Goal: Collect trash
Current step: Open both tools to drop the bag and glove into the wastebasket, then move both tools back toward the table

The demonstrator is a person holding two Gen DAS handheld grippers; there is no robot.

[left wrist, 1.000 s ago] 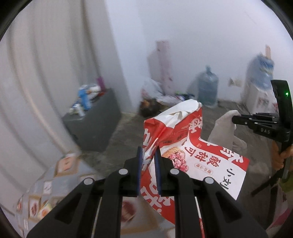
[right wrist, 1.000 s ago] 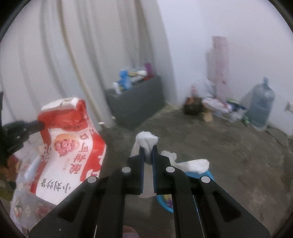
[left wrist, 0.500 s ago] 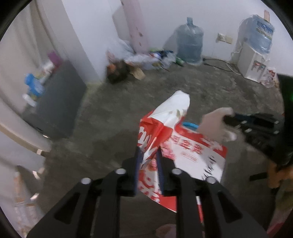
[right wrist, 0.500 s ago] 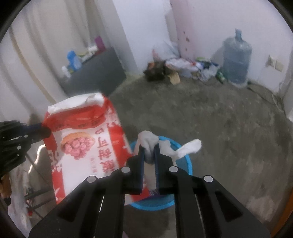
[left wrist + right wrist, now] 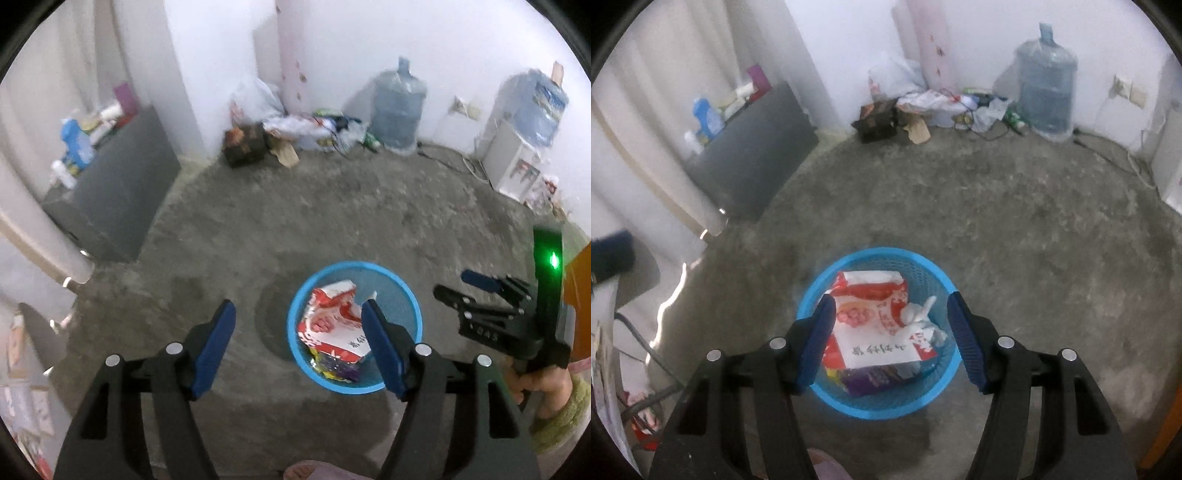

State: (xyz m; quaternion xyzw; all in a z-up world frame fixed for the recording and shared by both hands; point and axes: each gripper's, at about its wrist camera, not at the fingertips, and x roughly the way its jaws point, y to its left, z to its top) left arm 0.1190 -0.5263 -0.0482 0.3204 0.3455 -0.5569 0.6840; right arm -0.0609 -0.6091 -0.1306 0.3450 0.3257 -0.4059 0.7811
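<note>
Both grippers hang above the blue basket [image 5: 925, 400] on the concrete floor [image 5: 1015, 229], pointing down toward it: the left gripper [image 5: 297, 326] sits just to the basket's left with its jaws spread wide and nothing between them, and the right gripper [image 5: 890, 323] is directly over the basket, jaws equally wide and empty. Inside the basket lie the red-and-white snack bag [image 5: 875, 325], a crumpled white tissue [image 5: 919, 319] against the bag's right side, and a purple wrapper [image 5: 871, 378] beneath them.

I count one blue basket [image 5: 849, 406] on the floor, and in it one red-white bag [image 5: 871, 325] and one white tissue [image 5: 919, 321]. By the wall stand two water jugs [image 5: 397, 107].
</note>
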